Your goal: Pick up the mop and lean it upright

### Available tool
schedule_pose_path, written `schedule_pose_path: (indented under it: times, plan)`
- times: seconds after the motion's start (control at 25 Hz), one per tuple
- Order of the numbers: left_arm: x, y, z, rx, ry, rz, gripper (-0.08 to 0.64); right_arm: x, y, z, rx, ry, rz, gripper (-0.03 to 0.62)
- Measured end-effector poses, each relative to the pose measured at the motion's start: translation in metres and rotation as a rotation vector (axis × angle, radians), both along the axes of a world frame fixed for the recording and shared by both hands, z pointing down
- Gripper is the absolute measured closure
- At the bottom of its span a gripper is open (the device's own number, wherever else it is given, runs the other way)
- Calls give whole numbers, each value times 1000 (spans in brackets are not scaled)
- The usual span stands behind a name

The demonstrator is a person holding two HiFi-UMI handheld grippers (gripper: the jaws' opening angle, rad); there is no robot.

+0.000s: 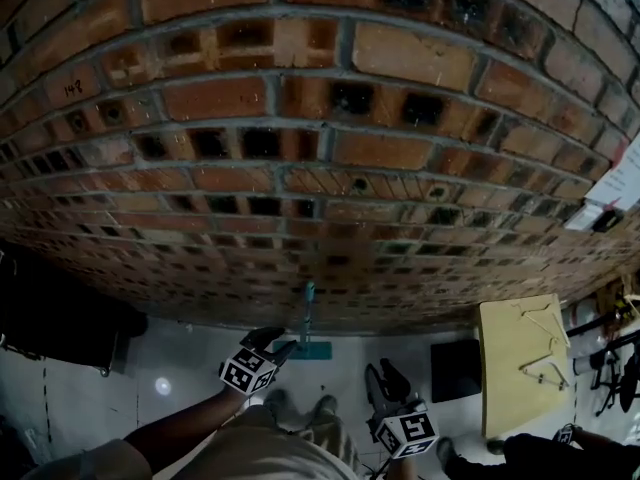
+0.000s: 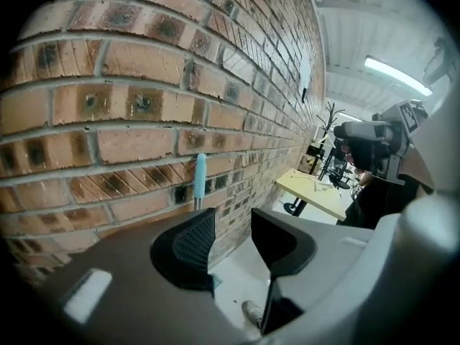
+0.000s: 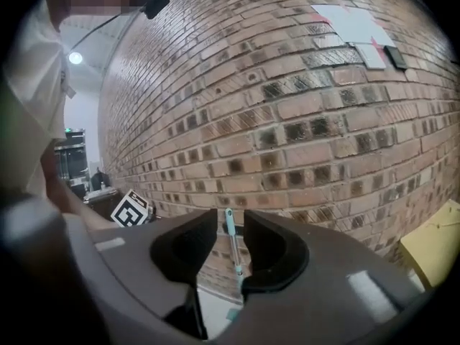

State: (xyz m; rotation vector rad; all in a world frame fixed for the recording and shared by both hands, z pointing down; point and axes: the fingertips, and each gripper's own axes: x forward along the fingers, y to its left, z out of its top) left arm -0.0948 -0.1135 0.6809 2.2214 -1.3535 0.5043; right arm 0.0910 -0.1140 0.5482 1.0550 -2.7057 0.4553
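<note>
The mop (image 1: 308, 315) is standing up. Its blue handle goes straight up and down, its top rests on the brick wall (image 1: 300, 118), and its flat head sits on the floor (image 1: 200, 373) at the foot of the wall. It is far from me, in the middle.

My left gripper (image 1: 272, 345) is the nearer one. It is just to the left of the mop head, close but not touching. Its jaws are partly open, and there is nothing between them. In the left gripper view the handle shows past the left jaw, out by the wall.

My right gripper (image 1: 384, 378) is nearer to me and off to the right of the mop. Its jaws are a little way open too, and they hold nothing. In the right gripper view I see the handle through the gap, but it is far off at the wall.

I think the mop is already leaning the way it should. If I had to grab it again, I would use the left gripper and reach a little to the right.
</note>
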Motion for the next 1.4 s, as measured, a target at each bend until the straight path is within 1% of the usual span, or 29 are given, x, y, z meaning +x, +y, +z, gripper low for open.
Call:
schedule_pose_path:
  times: [0.12,0.28,0.4,0.52,0.68,0.84,1.04,1.12,1.2,1.32,1.36,1.4]
  plan:
    - [0,-16,13,-8,-9,-44,379,-5,-15,4,2,24,-61,482]
    - [2,-37,35,-26,-19,-77,377,-13,-32,9,-1,51,-116,482]
    - [-2,-49,54,-50,-24,-102,376,-20,-38,15,-34,91,-153,482]
    - [-6,-59,74,-77,-24,-116,376,-24,-44,20,-64,117,-167,482]
    - [-6,-70,97,-103,-43,-100,374,-26,-54,35,-35,84,-160,482]
    - [-4,-75,119,-149,-45,-80,370,-29,-55,42,-61,83,-141,482]
    - [-5,-90,140,-169,-54,-75,368,-30,-56,51,-73,91,-119,482]
    - [-5,-95,146,-178,-68,-69,368,-33,-55,50,-79,75,-108,482]
    - [-2,-101,151,-178,-71,-57,368,-35,-54,49,-103,79,-93,482]
    - [-2,-105,166,-200,-92,-45,367,-36,-52,42,-171,106,-53,482]
    - [-2,-106,170,-202,-95,-41,368,-35,-52,41,-174,107,-41,482]
    - [-1,-108,173,-203,-95,-36,368,-33,-53,43,-158,104,-36,482]
